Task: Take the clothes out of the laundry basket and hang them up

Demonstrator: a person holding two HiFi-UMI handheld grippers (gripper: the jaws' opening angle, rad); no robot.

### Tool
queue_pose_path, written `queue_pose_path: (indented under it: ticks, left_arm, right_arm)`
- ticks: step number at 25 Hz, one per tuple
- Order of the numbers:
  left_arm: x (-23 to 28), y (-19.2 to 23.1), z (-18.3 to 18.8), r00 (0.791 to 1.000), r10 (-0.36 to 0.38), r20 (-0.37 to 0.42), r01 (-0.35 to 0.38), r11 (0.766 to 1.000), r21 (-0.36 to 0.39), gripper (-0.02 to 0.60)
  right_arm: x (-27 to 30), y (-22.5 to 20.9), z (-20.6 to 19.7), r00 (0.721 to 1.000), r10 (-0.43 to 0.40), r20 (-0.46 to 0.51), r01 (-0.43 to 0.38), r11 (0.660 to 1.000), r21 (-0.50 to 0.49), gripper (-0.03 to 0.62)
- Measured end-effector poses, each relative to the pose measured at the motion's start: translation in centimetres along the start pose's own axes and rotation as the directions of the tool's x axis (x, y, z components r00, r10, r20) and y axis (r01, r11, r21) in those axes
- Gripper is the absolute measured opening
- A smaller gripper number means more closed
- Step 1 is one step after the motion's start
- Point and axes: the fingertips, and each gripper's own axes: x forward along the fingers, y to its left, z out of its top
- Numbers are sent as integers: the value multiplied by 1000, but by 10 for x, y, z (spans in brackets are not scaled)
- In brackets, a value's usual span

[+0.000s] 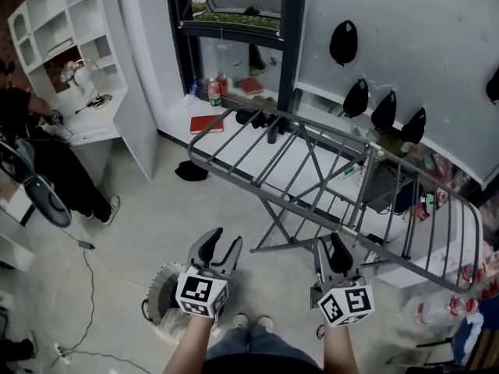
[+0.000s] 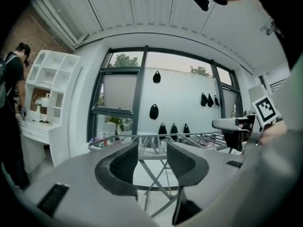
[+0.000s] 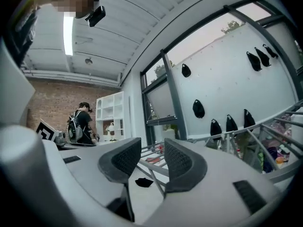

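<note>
A grey folding drying rack (image 1: 327, 174) stands unfolded in the middle of the room, and its bars are bare. A round white perforated laundry basket (image 1: 159, 285) sits on the floor, partly hidden under my left gripper (image 1: 221, 245). That gripper hovers open and holds nothing. My right gripper (image 1: 337, 249) is held beside it near the rack's front edge, also open with nothing in it. In the left gripper view the open gripper (image 2: 151, 157) faces the rack (image 2: 156, 138). In the right gripper view the gripper (image 3: 151, 156) points over the rack's bars (image 3: 152, 168).
A dark cloth (image 1: 191, 171) lies on the floor beyond the rack. A person in black (image 1: 47, 162) stands at the white shelf unit (image 1: 70, 29) on the left. Bags and clutter (image 1: 460, 302) sit at the right. A cable (image 1: 87, 287) runs across the floor.
</note>
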Motion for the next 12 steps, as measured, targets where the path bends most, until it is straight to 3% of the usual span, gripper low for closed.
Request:
queue_pose_path:
  ticks: [5, 8, 12]
  left_arm:
    - [-62, 74, -8, 978, 206, -16, -206, 978, -39, 189]
    - [-104, 113, -17, 946, 323, -27, -324, 944, -66, 189]
    - [-158, 149, -40, 890, 453, -53, -456, 886, -88, 189]
  right_arm:
    - [55, 71, -14, 981, 189, -41, -189, 982, 4, 147]
    - [84, 121, -26, 952, 295, -77, -294, 956, 18, 149]
    - [110, 186, -52, 894, 428, -135, -426, 904, 45, 149]
